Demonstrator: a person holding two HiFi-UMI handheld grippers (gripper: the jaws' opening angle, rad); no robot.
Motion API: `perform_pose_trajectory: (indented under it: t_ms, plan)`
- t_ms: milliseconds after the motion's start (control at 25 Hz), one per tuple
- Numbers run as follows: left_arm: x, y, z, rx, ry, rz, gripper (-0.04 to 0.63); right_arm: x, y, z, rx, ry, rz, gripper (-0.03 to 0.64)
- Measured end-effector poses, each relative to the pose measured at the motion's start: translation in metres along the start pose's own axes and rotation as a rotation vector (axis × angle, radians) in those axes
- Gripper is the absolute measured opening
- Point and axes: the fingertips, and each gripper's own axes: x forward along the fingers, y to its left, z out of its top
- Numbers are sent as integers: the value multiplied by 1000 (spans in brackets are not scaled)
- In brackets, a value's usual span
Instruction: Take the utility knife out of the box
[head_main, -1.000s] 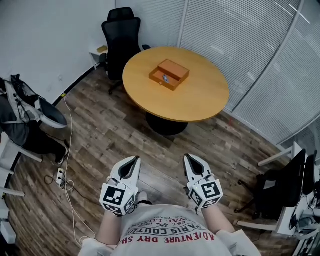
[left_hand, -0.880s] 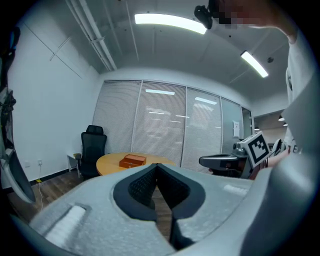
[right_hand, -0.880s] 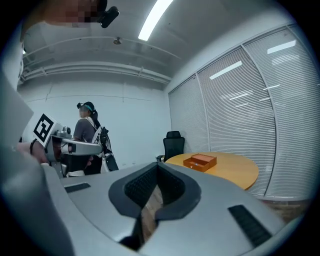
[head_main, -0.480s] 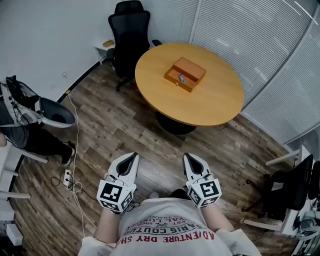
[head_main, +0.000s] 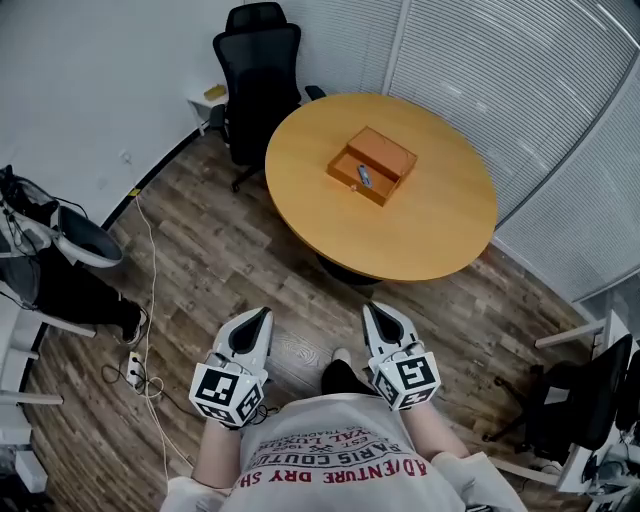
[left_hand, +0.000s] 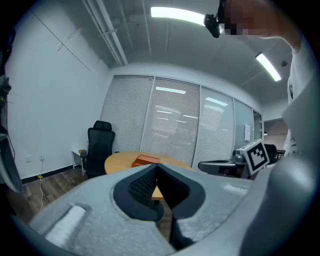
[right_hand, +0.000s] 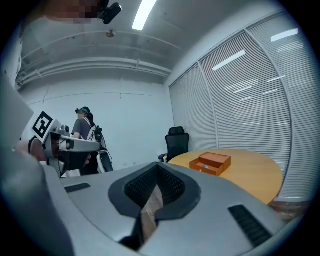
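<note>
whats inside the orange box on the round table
A small grey utility knife lies in the open half of the box. Whatever sits under the covered half is hidden.

The box sits on the worktop, with what seems to be the utility knife lying inside it. A chair stands behind the worktop's left side. The left gripper and right gripper are side by side, well before the worktop.

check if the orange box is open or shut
Open: the orange box has its near half uncovered, with the utility knife lying inside.
</note>
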Motion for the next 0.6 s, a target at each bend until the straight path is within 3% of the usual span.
perform_pose_trajectory:
  t_ms: [320,600]
  plan:
    - [115,15,37,5,-16,33,-5,61,-97,34,-4,-18,13,8]
    - [213,-8,39,25,22,-17,-5,97,-167,33,15,15,30,8]
